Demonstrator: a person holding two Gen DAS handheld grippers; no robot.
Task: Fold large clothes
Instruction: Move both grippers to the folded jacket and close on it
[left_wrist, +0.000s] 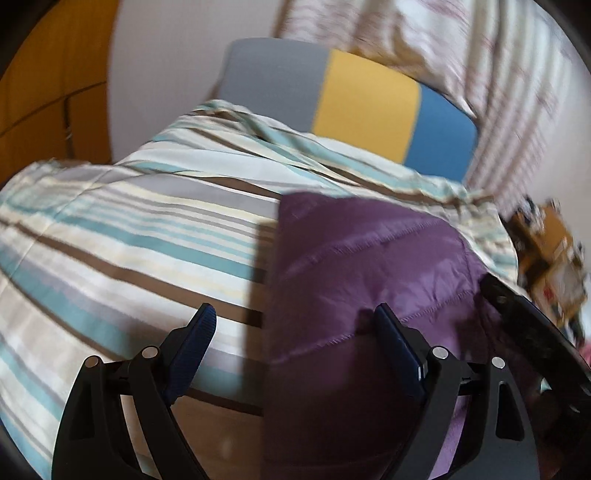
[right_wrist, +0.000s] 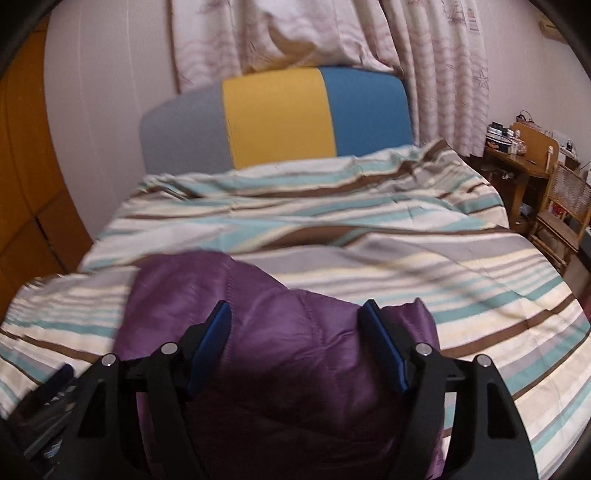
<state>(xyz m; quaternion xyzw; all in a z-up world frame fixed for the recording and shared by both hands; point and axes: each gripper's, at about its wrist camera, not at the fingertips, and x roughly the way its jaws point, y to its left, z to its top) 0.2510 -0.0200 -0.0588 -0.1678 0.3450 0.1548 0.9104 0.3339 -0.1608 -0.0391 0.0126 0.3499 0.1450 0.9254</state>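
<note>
Purple quilted jacket (right_wrist: 280, 332) — glossy, stitched, bunched on striped bedspread (right_wrist: 369, 236), left claw (left_wrist: 295, 328) spread, right claw (right_wrist: 295, 325) spread.

No writing, label, brand or number can be read in either view; everything is too blurred or small.

Left gripper (left_wrist: 295, 325): jaws spread wide. Purple quilted jacket (left_wrist: 369, 266) at 5 o'clock, lying on striped bedspread (left_wrist: 129, 229). Headboard (left_wrist: 354, 110) at 12 o'clock.

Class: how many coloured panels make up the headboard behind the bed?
3: grey panel on the left, yellow panel in the middle, blue panel on the right; the bedding hides their lower edges.
</note>
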